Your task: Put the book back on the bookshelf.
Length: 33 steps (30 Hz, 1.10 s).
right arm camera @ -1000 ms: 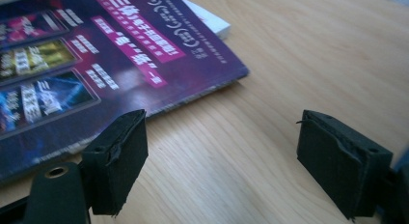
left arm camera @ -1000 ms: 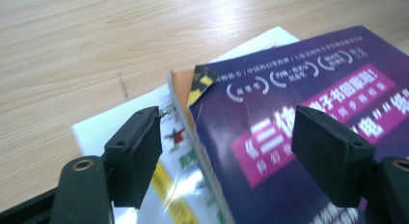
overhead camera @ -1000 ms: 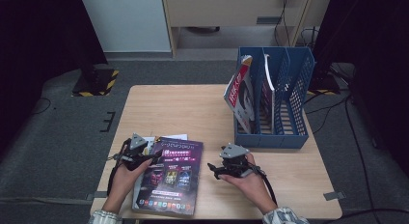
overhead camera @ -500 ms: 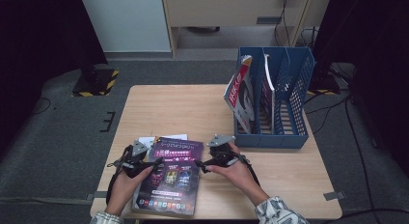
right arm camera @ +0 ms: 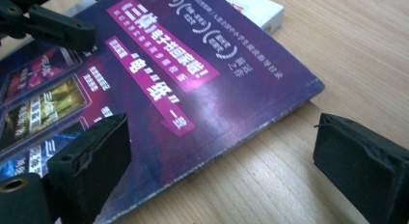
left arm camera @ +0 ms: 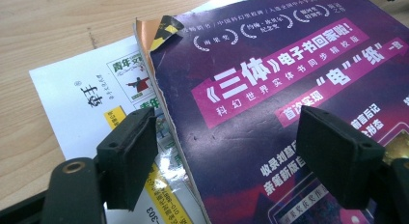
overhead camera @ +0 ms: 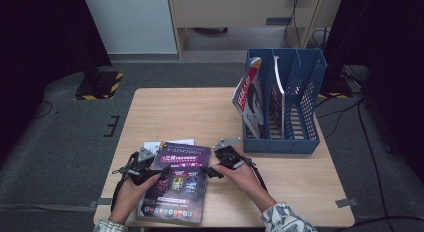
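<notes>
A purple magazine (overhead camera: 176, 182) lies at the lower centre of the table (overhead camera: 190, 112). The left gripper (overhead camera: 150, 173) and right gripper (overhead camera: 211, 171) flank it, jaws wide apart, straddling its edges, pads not pressing.

Black tools (overhead camera: 209, 170), patterned sleeves (overhead camera: 285, 219)

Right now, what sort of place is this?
Probably an office or lab workspace: a wooden table holding a blue file rack with magazines, cabinets behind it, and cables across a grey carpeted floor.
</notes>
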{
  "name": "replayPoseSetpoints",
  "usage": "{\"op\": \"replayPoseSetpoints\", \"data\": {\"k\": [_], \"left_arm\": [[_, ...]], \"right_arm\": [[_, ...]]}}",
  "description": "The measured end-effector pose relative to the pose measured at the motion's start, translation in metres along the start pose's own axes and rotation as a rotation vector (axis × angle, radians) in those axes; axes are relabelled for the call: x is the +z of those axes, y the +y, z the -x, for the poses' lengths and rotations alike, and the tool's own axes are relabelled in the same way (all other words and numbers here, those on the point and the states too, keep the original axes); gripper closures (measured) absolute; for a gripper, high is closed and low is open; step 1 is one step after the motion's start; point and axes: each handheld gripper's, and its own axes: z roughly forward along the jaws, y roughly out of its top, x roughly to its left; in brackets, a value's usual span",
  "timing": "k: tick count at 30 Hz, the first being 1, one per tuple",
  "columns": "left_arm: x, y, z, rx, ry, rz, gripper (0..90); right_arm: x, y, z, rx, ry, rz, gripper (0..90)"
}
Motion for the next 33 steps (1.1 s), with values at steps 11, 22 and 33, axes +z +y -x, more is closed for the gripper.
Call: {"op": "replayPoseSetpoints", "data": {"k": [11, 22, 33], "left_arm": [[0.0, -0.001, 0.0, 0.007, -0.002, 0.013, 22.5], [0.0, -0.001, -0.007, 0.054, -0.027, 0.011, 21.6], [-0.001, -0.005, -0.017, -0.007, -0.043, 0.006, 19.3]], "right_arm": [[0.006, -0.001, -0.008, 0.002, 0.014, -0.046, 7.3], [0.016, 0.004, -0.018, -0.029, 0.004, -0.059, 7.7], [0.031, 0.017, -0.013, -0.037, 0.015, -0.045, 7.7]]}}
